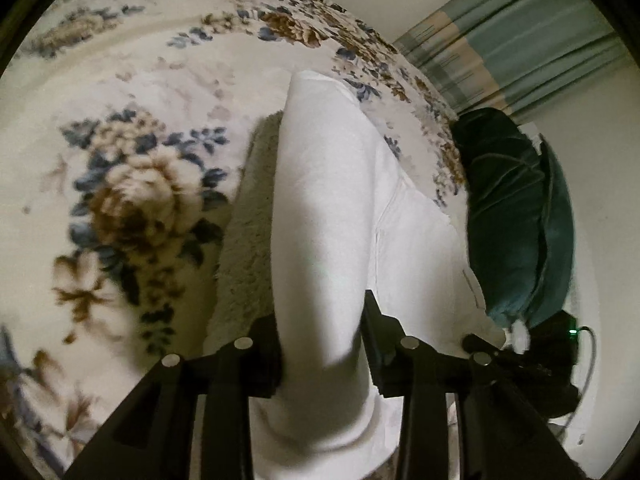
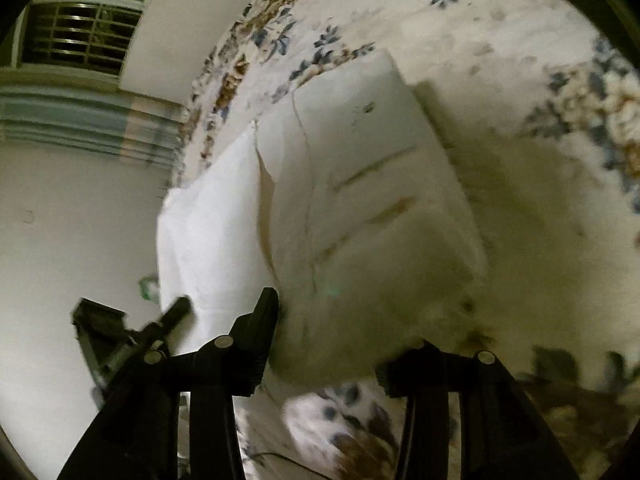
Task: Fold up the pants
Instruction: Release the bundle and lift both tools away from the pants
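White pants (image 1: 328,208) lie on a floral bedspread (image 1: 132,184), stretching away from the left gripper. My left gripper (image 1: 322,340) has a thick fold of the white cloth between its black fingers and is shut on it. In the right wrist view the pants (image 2: 360,184) show their waist part with seams and a pocket edge. My right gripper (image 2: 332,344) has its fingers wide apart with a fuzzy cream cloth (image 2: 380,320) bunched between them; a firm hold cannot be told. The other gripper (image 2: 172,316) shows at the left.
A fuzzy cream layer (image 1: 248,240) lies under the pants. A dark green cushion (image 1: 516,216) sits at the bed's right edge. Striped curtains (image 1: 516,40) hang beyond. A barred window (image 2: 80,36) and white wall (image 2: 76,216) are at the left of the right wrist view.
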`<state>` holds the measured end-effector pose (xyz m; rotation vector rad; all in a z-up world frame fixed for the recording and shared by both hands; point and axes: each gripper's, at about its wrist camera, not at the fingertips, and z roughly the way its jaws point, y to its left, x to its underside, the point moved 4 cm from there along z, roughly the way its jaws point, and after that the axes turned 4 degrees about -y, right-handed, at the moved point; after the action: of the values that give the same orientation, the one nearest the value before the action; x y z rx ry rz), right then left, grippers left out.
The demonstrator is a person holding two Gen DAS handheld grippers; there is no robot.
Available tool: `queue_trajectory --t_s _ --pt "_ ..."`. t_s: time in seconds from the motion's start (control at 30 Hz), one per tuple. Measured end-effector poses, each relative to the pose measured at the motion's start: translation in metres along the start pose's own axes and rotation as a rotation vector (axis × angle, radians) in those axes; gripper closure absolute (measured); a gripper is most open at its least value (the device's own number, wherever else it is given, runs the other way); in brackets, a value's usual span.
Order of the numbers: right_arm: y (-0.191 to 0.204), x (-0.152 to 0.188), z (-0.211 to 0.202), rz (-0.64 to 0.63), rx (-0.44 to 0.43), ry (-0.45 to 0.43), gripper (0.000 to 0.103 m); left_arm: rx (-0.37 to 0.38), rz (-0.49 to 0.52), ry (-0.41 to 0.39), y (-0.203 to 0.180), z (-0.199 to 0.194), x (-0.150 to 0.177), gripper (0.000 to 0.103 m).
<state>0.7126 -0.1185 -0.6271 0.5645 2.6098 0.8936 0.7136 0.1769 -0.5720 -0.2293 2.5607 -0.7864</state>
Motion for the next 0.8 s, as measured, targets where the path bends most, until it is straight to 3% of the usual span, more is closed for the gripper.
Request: queue_trajectory --t_s 0.17,0.23,0.33,0.37,0.4,0.43,0.47,0.57,0.6,0.8 --pt "0.016 0.014 -0.036 -0.117 0.168 -0.031 0.051 -0.2 0.112 -0.064 -0.023 -0.029 0.008 0.071" --pt "0.031 0.022 -0.052 -0.197 0.256 -0.068 0.05 -0.242 0.144 -0.088 -0.03 -0.04 0.013 0.071" --pt "0.051 0.032 -0.073 -0.296 0.368 -0.113 0.047 -0.299 0.191 -0.111 -0.049 -0.058 0.022 0.064" --pt "0.054 0.04 -0.085 -0.315 0.392 -0.123 0.044 -0.321 0.204 -0.116 -0.055 -0.064 0.025 0.053" --pt "0.059 0.042 -0.091 -0.331 0.413 -0.133 0.041 -0.354 0.222 -0.117 -0.062 -0.071 0.029 0.037" --pt "0.065 0.045 -0.099 -0.348 0.434 -0.146 0.029 -0.372 0.233 -0.118 -0.067 -0.074 0.03 0.03" --pt "0.071 0.048 -0.109 -0.361 0.448 -0.163 0.019 -0.395 0.241 -0.125 -0.072 -0.08 0.033 0.024" --pt "0.084 0.057 -0.138 -0.384 0.467 -0.201 0.002 -0.448 0.257 -0.148 -0.089 -0.102 0.039 0.019" --pt "0.089 0.061 -0.151 -0.388 0.475 -0.22 0.001 -0.474 0.263 -0.159 -0.096 -0.111 0.041 0.014" --pt "0.114 0.086 -0.235 -0.418 0.522 -0.331 0.001 -0.52 0.302 -0.214 -0.139 -0.167 0.065 0.014"
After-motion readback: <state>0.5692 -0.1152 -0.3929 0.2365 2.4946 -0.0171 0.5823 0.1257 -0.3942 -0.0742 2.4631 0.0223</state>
